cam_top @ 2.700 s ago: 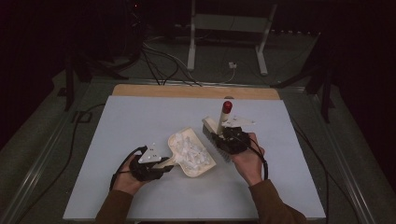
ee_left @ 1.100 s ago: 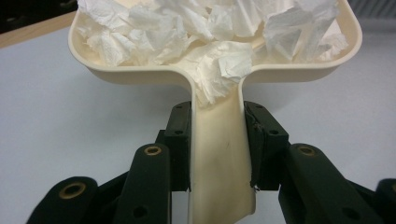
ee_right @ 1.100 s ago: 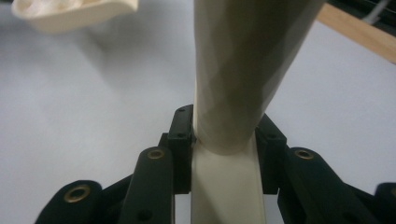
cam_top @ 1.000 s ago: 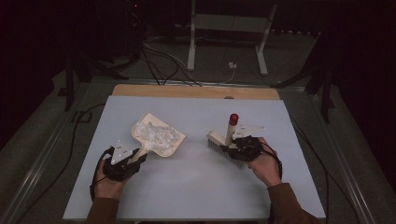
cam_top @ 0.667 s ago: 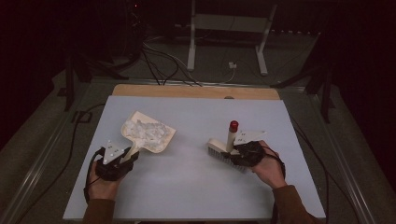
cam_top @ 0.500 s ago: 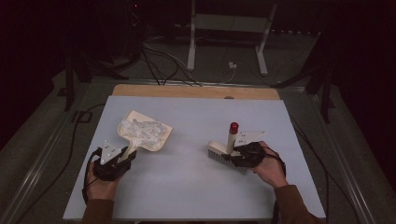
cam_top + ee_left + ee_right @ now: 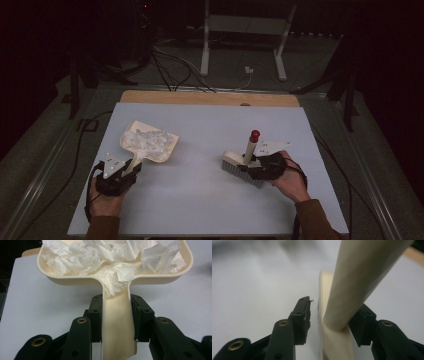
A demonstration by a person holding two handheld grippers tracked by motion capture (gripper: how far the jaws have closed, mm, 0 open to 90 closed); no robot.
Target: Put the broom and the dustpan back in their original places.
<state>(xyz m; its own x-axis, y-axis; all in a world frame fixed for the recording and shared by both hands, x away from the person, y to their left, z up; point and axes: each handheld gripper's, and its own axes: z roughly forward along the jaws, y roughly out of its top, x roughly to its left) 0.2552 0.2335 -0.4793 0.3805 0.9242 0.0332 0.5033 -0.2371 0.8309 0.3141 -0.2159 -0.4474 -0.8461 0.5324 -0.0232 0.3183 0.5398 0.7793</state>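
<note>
A cream dustpan (image 7: 150,145) heaped with crumpled white paper (image 7: 112,255) lies on the left of the grey table (image 7: 200,200). My left gripper (image 7: 131,167) is shut on its handle (image 7: 117,322), both pads pressed to the sides. At the right a cream brush (image 7: 240,167) rests with its bristles on the table, its red-tipped handle (image 7: 252,142) slanting up. My right gripper (image 7: 250,167) has just been opening. The handle (image 7: 362,277) stands between its jaws. The left finger (image 7: 302,312) is clear of it and the right one lies against it.
A wooden strip (image 7: 210,97) runs along the table's far edge. Behind it, cables (image 7: 170,70) and a white stand (image 7: 245,50) sit on the dark floor. A bare stretch of table lies between the dustpan and the brush.
The dustpan and left hand moved left, away from the middle. The brush and right hand moved right, and the brush now rests on the table.
</note>
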